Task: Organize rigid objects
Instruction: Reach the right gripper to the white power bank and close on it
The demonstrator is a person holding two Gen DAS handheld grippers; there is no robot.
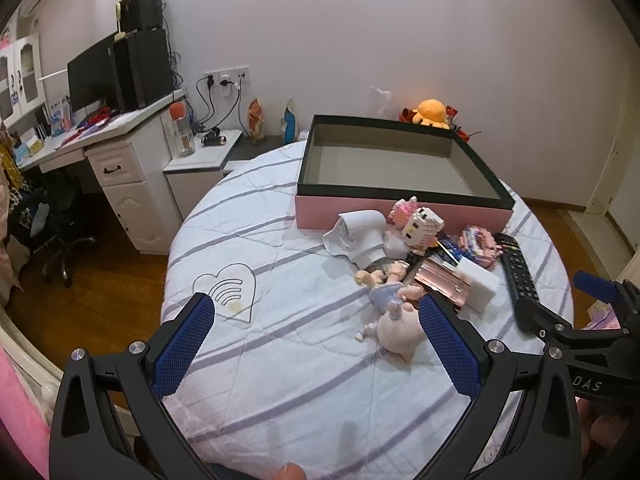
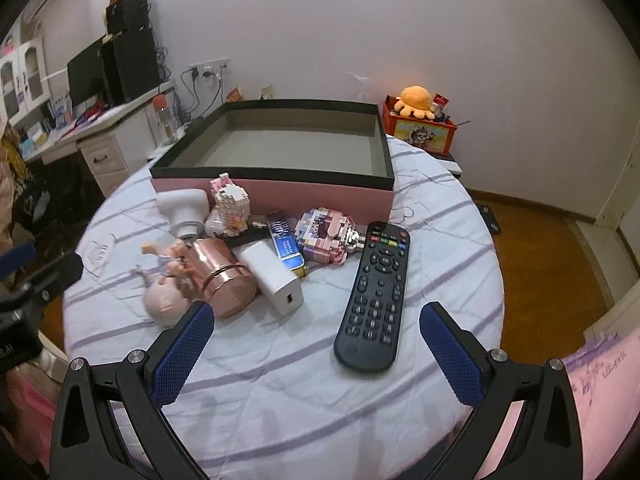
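Note:
An empty pink box [image 1: 340, 212] [image 2: 320, 196] with a black rim stands at the far side of the bed. In front of it lies a cluster: a black remote [image 2: 374, 300] [image 1: 518, 272], a white charger [image 2: 276, 280], a rose-gold can [image 2: 224, 276] on its side, a blue tin [image 2: 285, 240], two block figures [image 2: 232, 204] [image 2: 326, 240], a white lamp-like piece [image 1: 360, 232] and a doll [image 1: 396, 320] [image 2: 164, 296]. My left gripper [image 1: 316, 304] is open, just left of the doll. My right gripper [image 2: 316, 312] is open, with the remote's near end between its fingers, untouched.
The striped white quilt [image 1: 300, 360] covers a round bed. A desk [image 1: 100, 136] with a monitor and a white nightstand [image 1: 204, 160] stand to the left. At the back right an orange plush [image 2: 416, 100] sits on a red box [image 2: 420, 132]. Wooden floor surrounds the bed.

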